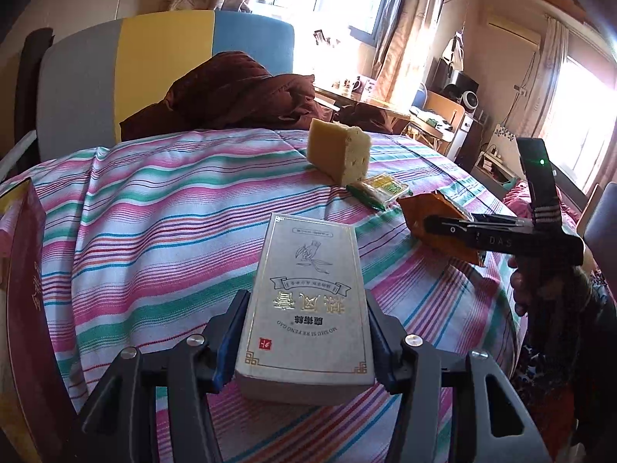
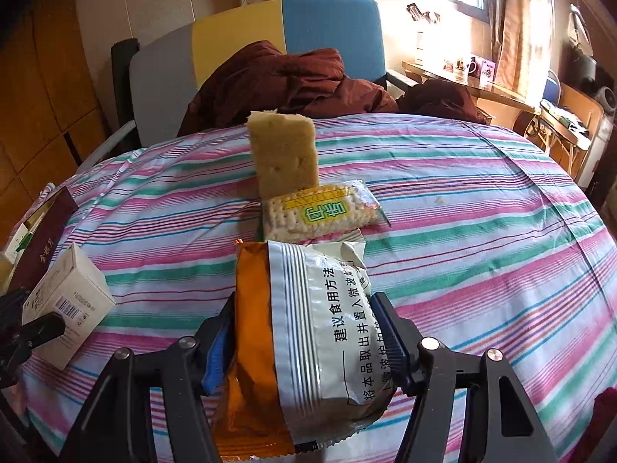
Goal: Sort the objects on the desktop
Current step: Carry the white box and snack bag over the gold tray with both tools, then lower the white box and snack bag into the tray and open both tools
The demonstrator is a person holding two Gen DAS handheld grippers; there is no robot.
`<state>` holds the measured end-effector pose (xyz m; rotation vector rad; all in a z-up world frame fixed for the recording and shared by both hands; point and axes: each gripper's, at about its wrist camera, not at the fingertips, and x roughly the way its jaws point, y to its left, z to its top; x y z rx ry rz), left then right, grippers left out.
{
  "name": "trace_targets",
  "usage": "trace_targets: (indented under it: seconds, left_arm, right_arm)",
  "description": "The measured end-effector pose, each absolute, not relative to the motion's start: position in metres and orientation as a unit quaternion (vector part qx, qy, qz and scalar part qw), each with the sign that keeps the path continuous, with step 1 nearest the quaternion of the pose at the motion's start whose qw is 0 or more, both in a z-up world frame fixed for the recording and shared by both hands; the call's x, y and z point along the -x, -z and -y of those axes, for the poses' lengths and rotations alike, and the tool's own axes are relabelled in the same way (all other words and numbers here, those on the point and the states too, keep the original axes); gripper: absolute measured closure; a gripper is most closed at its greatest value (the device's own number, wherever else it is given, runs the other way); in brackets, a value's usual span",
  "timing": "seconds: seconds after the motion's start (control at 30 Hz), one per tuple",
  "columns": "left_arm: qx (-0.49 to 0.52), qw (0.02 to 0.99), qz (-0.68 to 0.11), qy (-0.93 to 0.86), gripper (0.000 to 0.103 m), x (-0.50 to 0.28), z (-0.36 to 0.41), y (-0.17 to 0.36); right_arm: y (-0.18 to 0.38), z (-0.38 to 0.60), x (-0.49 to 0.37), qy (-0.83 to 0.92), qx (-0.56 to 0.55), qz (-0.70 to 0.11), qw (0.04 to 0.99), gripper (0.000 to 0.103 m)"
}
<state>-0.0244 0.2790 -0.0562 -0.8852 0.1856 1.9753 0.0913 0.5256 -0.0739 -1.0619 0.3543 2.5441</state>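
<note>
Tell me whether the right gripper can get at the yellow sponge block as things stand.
Probably not yet. The right gripper is already shut on an orange and white snack packet, and a cracker packet lies directly in front of the sponge block. It would have to set the snack packet down first.

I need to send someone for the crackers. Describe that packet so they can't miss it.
On the striped cloth, find the tall yellow sponge standing near the middle. The cracker packet lies flat at its foot: clear wrap, pale square crackers showing, yellow-and-green label. The orange snack bag beside it is opaque, held in the right fingers.
</note>
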Motion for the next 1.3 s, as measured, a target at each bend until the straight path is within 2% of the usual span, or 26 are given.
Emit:
trace_targets:
  seconds: [0.3,0.57,0.9,1.17,1.3]
  left_arm:
    - [0.344,0.465,-0.049,-0.814,0.047,0.013,-0.245,0.039]
    - [0.319,0.430,-0.012,-0.844,0.047,0.022,-0.190,0.011]
    - [0.312,0.294,0.028,-0.903,0.047,0.095,-0.085,-0.023]
    - [0.342,0.212,0.036,-0.915,0.047,0.155,-0.031,-0.017]
    - [0.359,0.194,0.044,-0.912,0.047,0.179,-0.021,-0.009]
  right_arm:
    - [0.075,-0.471,-0.082,-0.911,0.362,-0.138,0.138,0.037]
    - [0.061,-0.405,-0.038,-0.925,0.355,-0.119,0.057,0.038]
    - [0.025,-0.306,0.033,-0.939,0.331,-0.081,-0.052,0.038]
    - [-0.003,-0.240,0.089,-0.938,0.322,-0.060,-0.114,0.038]
    - [0.002,-0.224,0.119,-0.934,0.337,-0.052,-0.111,0.038]
